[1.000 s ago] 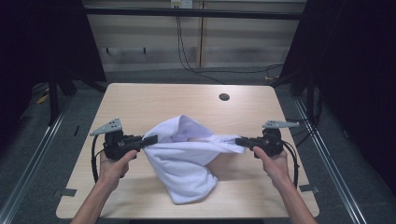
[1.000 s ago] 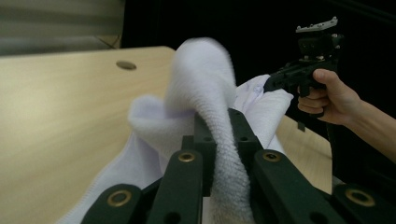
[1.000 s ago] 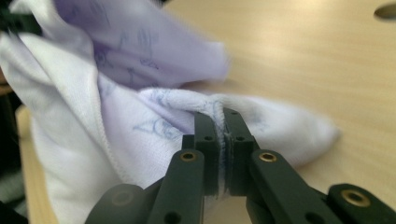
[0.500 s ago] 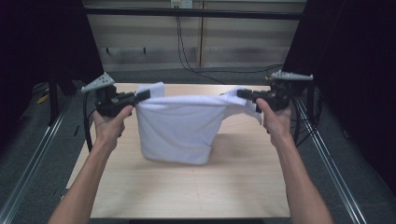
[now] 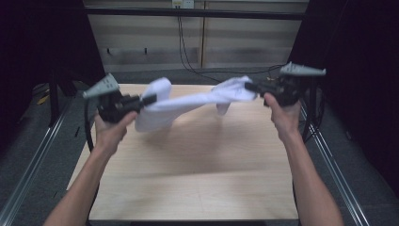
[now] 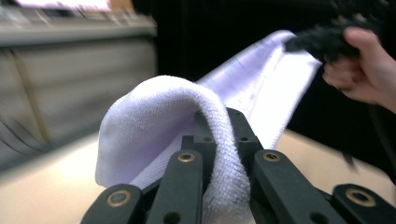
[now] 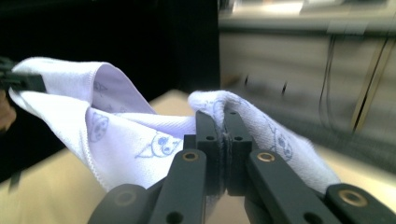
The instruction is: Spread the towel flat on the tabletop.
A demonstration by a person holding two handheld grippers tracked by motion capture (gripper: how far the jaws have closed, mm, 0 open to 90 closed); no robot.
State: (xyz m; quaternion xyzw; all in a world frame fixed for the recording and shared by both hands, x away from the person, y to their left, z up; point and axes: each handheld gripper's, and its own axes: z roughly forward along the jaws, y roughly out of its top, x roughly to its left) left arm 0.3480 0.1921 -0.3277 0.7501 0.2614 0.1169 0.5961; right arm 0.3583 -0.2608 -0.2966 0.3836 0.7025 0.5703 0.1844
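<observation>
A white towel [image 5: 188,104] with small printed cat figures hangs stretched in the air above the far half of the wooden table [image 5: 197,179]. My left gripper [image 5: 151,99] is shut on its left corner, and the cloth [image 6: 154,121] folds over the jaws in the left gripper view. My right gripper [image 5: 248,86] is shut on the opposite corner, where the towel [image 7: 140,135] drapes to the left of the closed jaws. The towel is blurred by motion and sags between the two grippers.
A dark rail frame [image 5: 42,146] runs along both sides of the table. Beyond the far edge stands a pale panelled wall [image 5: 197,42] with black cables [image 5: 186,52] hanging down. The person's forearms [image 5: 310,188] reach in over the table's near corners.
Both grippers lifted the towel off the table, spread it flat half a second ago, and now it is pulled into a taut, swinging band; the left gripper has dropped lower.
</observation>
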